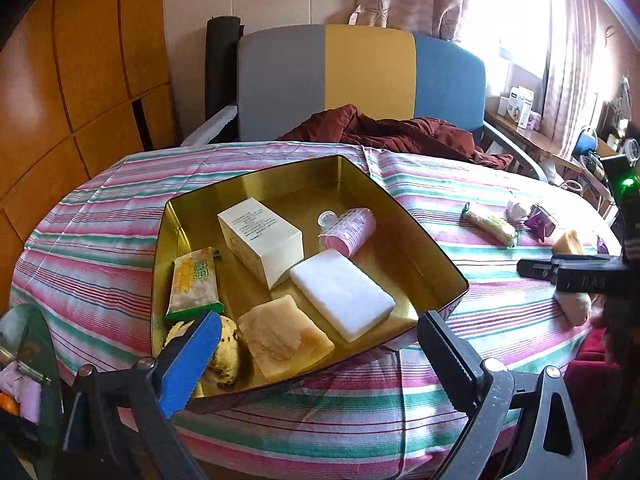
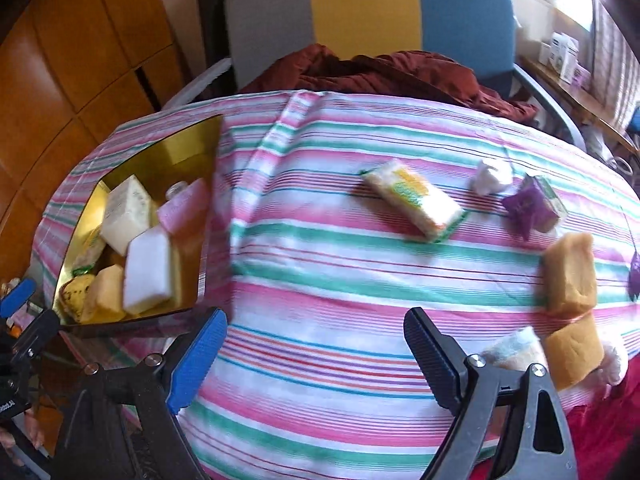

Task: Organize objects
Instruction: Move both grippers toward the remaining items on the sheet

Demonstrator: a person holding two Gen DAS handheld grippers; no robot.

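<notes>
Sitting on a striped tablecloth (image 1: 100, 216), a gold-lined tin box (image 1: 256, 178) holds a cream carton (image 1: 260, 240), a pink hair roller (image 1: 352, 230), a white block (image 1: 342, 294), a yellowish soap bar (image 1: 284, 336), a green snack packet (image 1: 194, 280) and a speckled bun (image 1: 226, 346) in its near corner. The left gripper (image 1: 316, 350) hangs over the box's near edge with its jaws spread wide and nothing between them; its blue pad (image 1: 192, 360) covers part of the bun.

To the right of the box, loose on the cloth, lie a wrapped wafer packet (image 2: 416, 200), a crumpled white wad (image 2: 490, 178), a small purple carton (image 2: 528, 208) and two tan blocks (image 2: 570, 276), one nearer than the other. The right gripper (image 2: 316, 354) hovers above bare cloth between the box and these things, jaws wide apart and empty. A pale fluffy thing (image 2: 516, 348) is partly hidden behind its black finger (image 2: 436, 354); what it is cannot be told. Another purple scrap (image 2: 634, 276) is cut off at the picture's edge. The right view is blurred.

Behind the table stands a grey, yellow and blue chair (image 1: 360, 76) with a dark red cloth (image 1: 400, 132) heaped on it.
</notes>
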